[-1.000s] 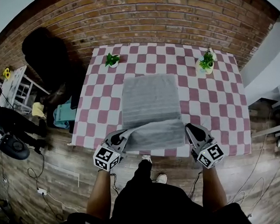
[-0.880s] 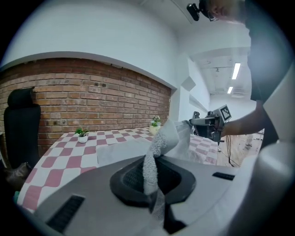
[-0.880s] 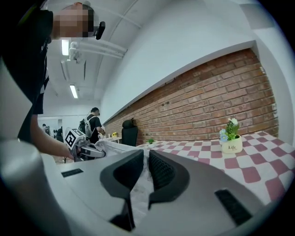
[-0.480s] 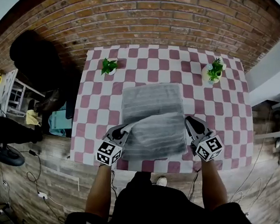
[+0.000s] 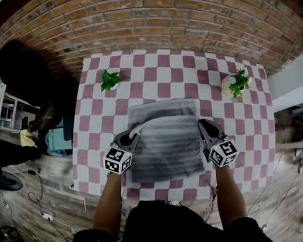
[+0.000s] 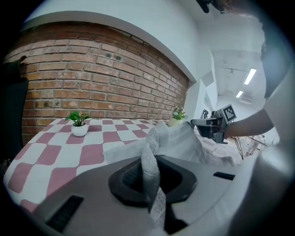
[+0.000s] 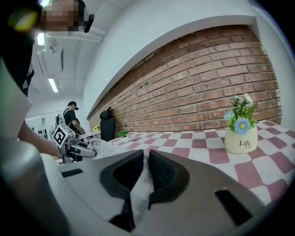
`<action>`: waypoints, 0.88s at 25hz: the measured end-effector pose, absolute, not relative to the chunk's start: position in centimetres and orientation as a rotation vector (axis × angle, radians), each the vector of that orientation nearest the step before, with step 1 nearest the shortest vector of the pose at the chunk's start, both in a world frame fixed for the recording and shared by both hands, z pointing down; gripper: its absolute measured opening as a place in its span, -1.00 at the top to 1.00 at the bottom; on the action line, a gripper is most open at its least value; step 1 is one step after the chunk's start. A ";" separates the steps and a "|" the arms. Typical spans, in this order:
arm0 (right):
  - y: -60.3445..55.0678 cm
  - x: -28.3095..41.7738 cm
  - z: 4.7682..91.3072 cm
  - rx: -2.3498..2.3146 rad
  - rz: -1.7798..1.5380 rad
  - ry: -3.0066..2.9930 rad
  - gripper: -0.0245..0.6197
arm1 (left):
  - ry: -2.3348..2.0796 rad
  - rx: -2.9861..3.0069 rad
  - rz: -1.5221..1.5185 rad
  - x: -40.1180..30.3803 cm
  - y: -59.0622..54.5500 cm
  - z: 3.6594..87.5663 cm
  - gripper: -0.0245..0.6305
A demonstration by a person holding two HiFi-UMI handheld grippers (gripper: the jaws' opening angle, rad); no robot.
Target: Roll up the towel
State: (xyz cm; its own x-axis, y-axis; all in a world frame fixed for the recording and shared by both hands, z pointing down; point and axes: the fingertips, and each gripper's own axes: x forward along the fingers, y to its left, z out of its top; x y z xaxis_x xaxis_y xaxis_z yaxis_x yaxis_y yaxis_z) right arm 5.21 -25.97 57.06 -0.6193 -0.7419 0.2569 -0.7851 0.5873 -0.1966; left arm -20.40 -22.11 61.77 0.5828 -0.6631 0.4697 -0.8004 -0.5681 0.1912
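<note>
The grey towel (image 5: 168,145) lies on the red-and-white checked table (image 5: 160,67), its near part folded over the far part. My left gripper (image 5: 134,132) is shut on the towel's left corner. Grey cloth (image 6: 150,161) runs up between its jaws, which have just eased open a little and still pinch it. At the other side, my right gripper (image 5: 200,124) is shut on the right corner, with a thin fold of towel (image 7: 138,189) caught between its jaws. The lifted edge hangs stretched between the two grippers a little above the table.
A small green plant (image 5: 110,80) in a white pot stands at the table's far left. A white pot of flowers (image 5: 236,85) stands at the far right. A brick wall runs behind the table. A dark chair (image 5: 20,72) sits off the left side.
Both grippers have carried the towel's near edge away from me, toward the brick wall and a little lower. The folded part now covers most of the flat towel.
</note>
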 end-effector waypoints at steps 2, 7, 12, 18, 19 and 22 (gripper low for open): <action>-27.7 5.0 57.8 1.299 0.440 -2.643 0.80 | -1.185 2.415 0.498 -20.6 -23.5 62.4 0.84; -31.2 4.2 59.2 1.294 0.434 -2.603 0.80 | -1.215 2.375 0.493 -20.8 -25.8 63.6 0.85; -34.0 3.5 60.2 1.275 0.413 -2.562 0.80 | -1.250 2.346 0.486 -21.3 -27.4 64.4 0.85; -36.6 3.4 62.1 1.279 0.406 -2.457 0.80 | -1.412 2.289 0.507 -23.4 -29.6 64.7 0.53; -36.9 3.5 62.6 1.277 0.410 -2.435 0.80 | -1.445 2.280 0.488 -24.0 -29.9 64.4 0.54; -37.4 4.2 64.2 1.281 0.427 -2.337 0.75 | -1.527 2.264 0.490 -25.3 -30.2 63.8 0.52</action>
